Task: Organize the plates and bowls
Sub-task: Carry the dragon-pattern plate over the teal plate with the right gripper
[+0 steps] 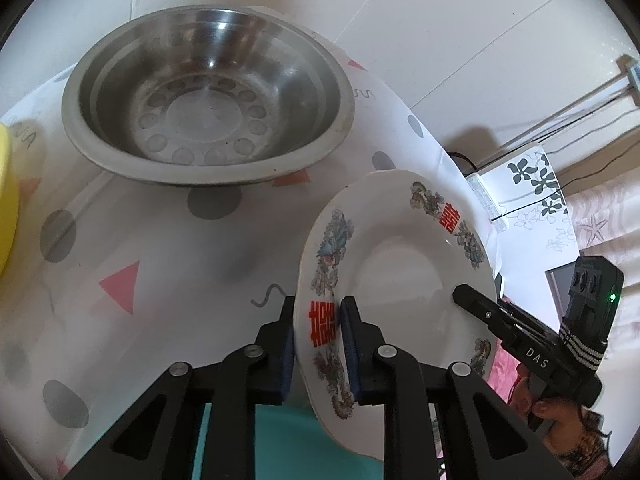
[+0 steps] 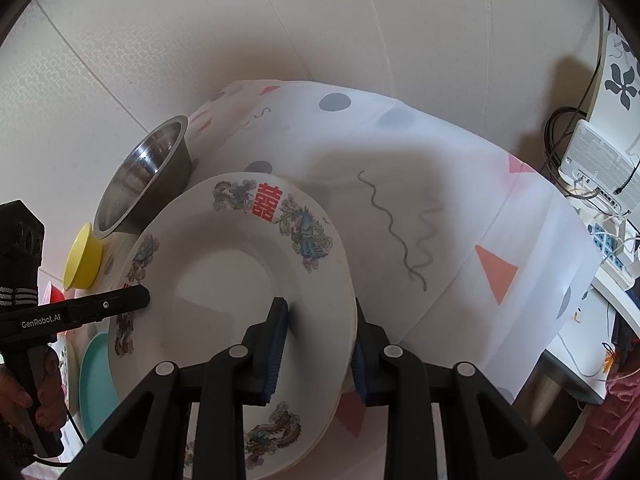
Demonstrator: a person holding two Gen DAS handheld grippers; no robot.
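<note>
- Left wrist view: the left gripper [image 1: 316, 344] pinches the near rim of a white decorated plate [image 1: 400, 264], one blue pad on the face beside a red double-happiness character, the other behind the rim. The plate hangs tilted over the patterned tablecloth [image 1: 160, 240], below and to the right of a stainless steel basin [image 1: 208, 100] that stands apart from it.
- Same view: the right gripper [image 1: 464, 294] reaches the opposite rim – its body reads "DAS". A yellow bowl [image 1: 6, 200] shows at the left edge and a teal plate [image 1: 288, 440] lies under the jaws.
- Handling, as a judgement: the plate looks like glazed ceramic – stiff, smooth, brittle and fairly heavy for an edge grip, so it could slip or pivot. The flat rim band, taken on two opposite sides as here, seems the soundest hold.
- Right wrist view: the right gripper [image 2: 318, 344] has its pads closed across the plate's [image 2: 224, 280] rim, one on the face and one beneath. The plate may sit on others; the stack edge is unclear.
- Same view: the left gripper [image 2: 142, 294] meets the far rim and bears "GenRobot.AI". A second red double-happiness character is printed on the far rim, toward the basin [image 2: 144, 176], with the bowl [image 2: 82, 256] beside it.
</note>
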